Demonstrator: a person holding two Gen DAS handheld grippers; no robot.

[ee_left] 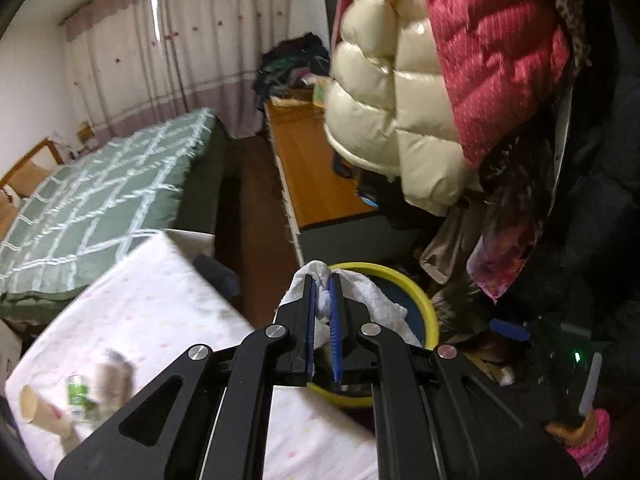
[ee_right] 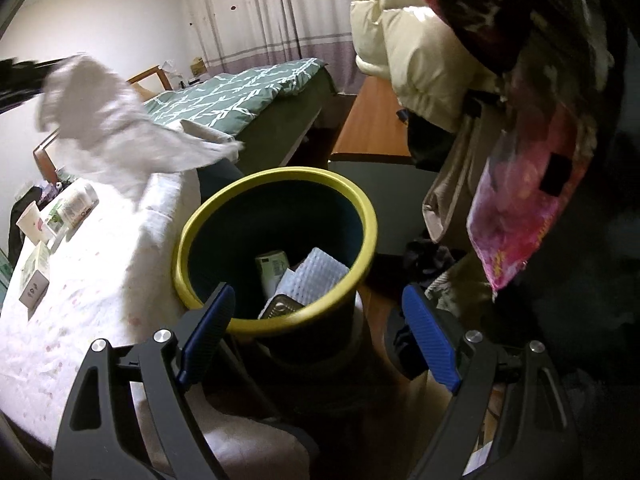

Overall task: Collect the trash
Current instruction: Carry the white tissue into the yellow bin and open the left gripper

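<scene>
My left gripper (ee_left: 323,286) is shut on a crumpled white tissue (ee_left: 380,300) and holds it above the yellow-rimmed dark trash bin (ee_left: 428,308). The right wrist view shows that tissue (ee_right: 112,120) blurred in the air at the upper left, over the table edge. My right gripper (ee_right: 320,312) is open and empty, just in front of the bin (ee_right: 276,178). Inside the bin lie a bottle (ee_right: 272,268), a pale blue cloth (ee_right: 316,276) and a blister pack (ee_right: 280,306).
A table with a white dotted cloth (ee_right: 80,280) holds a paper cup (ee_right: 30,220), a bottle (ee_right: 76,204) and small boxes (ee_right: 36,276). Jackets (ee_left: 400,80) hang at the right above the bin. A green bed (ee_left: 100,192) and a wooden desk (ee_left: 308,168) stand behind.
</scene>
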